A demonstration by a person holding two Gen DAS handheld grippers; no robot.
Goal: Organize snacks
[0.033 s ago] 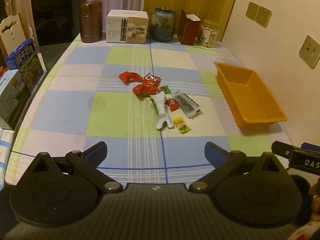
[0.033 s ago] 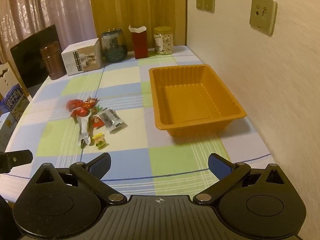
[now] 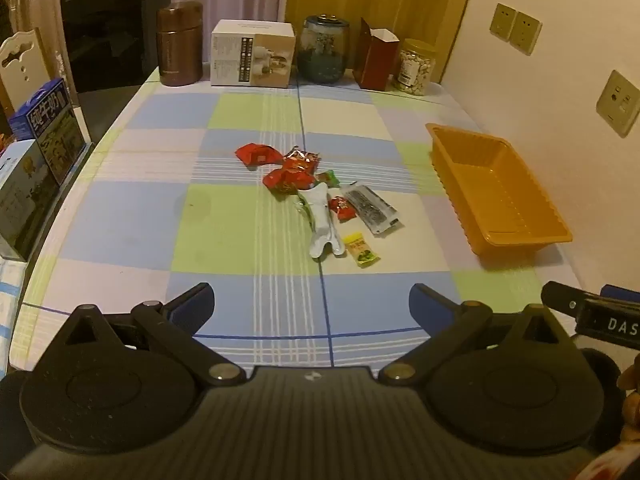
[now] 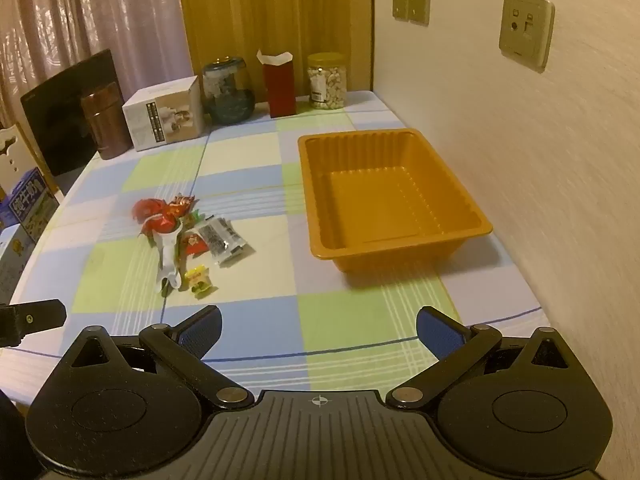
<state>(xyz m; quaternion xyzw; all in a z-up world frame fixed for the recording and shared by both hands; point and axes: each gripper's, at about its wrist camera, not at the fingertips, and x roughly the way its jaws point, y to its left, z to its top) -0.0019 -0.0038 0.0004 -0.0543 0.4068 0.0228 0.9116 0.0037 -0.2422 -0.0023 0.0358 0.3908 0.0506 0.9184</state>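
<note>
A small heap of snack packets (image 3: 316, 192) lies mid-table on the checked cloth: red packets (image 3: 256, 154), a white packet (image 3: 324, 220), a dark clear-wrapped packet (image 3: 370, 208) and a small yellow packet (image 3: 362, 249). The heap also shows in the right wrist view (image 4: 184, 232). An empty orange tray (image 3: 500, 192) stands to its right by the wall, also in the right wrist view (image 4: 388, 196). My left gripper (image 3: 312, 304) is open and empty, short of the heap. My right gripper (image 4: 320, 328) is open and empty, short of the tray.
Along the back edge stand a brown canister (image 3: 178, 44), a white box (image 3: 252, 54), a glass jar (image 3: 324, 48), a red carton (image 3: 376, 60) and a nut jar (image 3: 416, 66). A black screen (image 3: 108, 28) and blue boxes (image 3: 44, 128) line the left edge.
</note>
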